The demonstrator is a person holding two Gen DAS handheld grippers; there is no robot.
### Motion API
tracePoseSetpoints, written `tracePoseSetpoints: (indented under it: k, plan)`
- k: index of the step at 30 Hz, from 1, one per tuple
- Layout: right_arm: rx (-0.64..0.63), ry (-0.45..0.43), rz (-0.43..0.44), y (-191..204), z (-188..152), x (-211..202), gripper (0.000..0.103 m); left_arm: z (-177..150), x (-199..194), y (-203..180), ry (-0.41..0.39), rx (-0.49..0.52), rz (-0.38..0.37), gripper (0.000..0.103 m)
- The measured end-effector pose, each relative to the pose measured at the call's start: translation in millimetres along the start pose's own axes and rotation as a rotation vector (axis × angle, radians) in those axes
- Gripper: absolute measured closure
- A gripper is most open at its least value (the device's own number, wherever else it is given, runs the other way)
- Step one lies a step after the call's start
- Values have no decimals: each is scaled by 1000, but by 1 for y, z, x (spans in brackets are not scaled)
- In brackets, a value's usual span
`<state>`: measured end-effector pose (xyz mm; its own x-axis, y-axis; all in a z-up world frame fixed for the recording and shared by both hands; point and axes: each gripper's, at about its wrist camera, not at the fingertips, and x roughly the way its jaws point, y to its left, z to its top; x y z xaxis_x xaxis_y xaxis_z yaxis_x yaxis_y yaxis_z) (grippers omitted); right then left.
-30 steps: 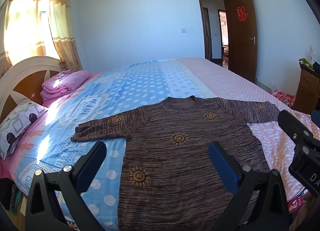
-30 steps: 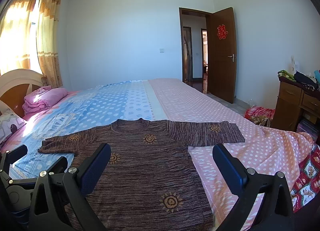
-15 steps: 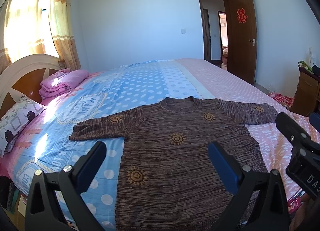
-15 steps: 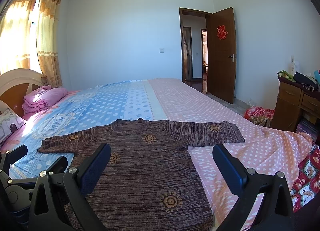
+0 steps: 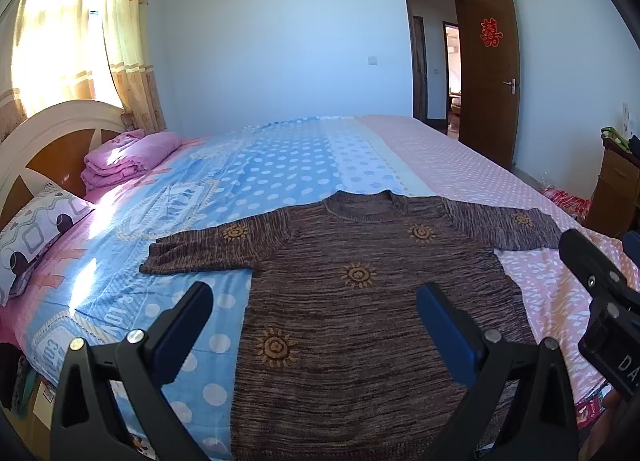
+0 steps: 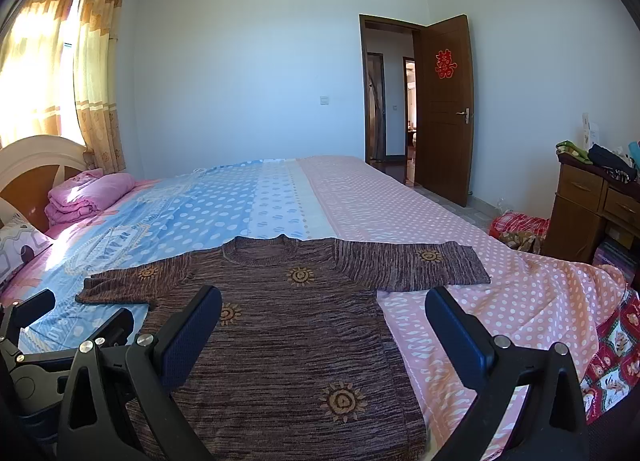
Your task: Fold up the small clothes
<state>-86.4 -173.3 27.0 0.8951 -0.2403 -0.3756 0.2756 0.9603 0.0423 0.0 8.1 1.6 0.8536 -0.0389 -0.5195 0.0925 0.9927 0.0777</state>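
A brown knit sweater (image 5: 360, 293) with orange sun motifs lies flat on the bed, both sleeves spread out; it also shows in the right wrist view (image 6: 288, 325). My left gripper (image 5: 314, 305) is open and empty, hovering above the sweater's lower left part. My right gripper (image 6: 324, 309) is open and empty, above the sweater's lower right part. The right gripper shows at the right edge of the left wrist view (image 5: 600, 301); the left gripper shows at the left edge of the right wrist view (image 6: 60, 325).
The bed (image 5: 280, 165) has a blue and pink dotted cover. Folded pink blankets (image 5: 128, 157) and a pillow (image 5: 36, 229) lie by the headboard (image 5: 52, 133). A wooden cabinet (image 6: 592, 213) and red cloth (image 6: 518, 229) stand right of the bed. An open door (image 6: 444, 109) is behind.
The left gripper's view has drifted slightly right and up, so the sweater sits a little further left. The right gripper has hardly moved. Both stay open.
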Motion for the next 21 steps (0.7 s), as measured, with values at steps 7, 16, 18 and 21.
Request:
tracePoseSetpoints:
  k: [7,16,18,21]
  plan:
    - [-2,2,1,1,0,0,1,0,0,0,0,-2,3,0]
    - [-4,3,1,2,-1,0,1,-1,1,4,12,-17,1,0]
    - [-5,4,2,2,-1,-1,1,-1,1,5,13,-19,2,0]
    - [-4,4,1,3,-1,0,1,0,1,5,13,-20,4,0]
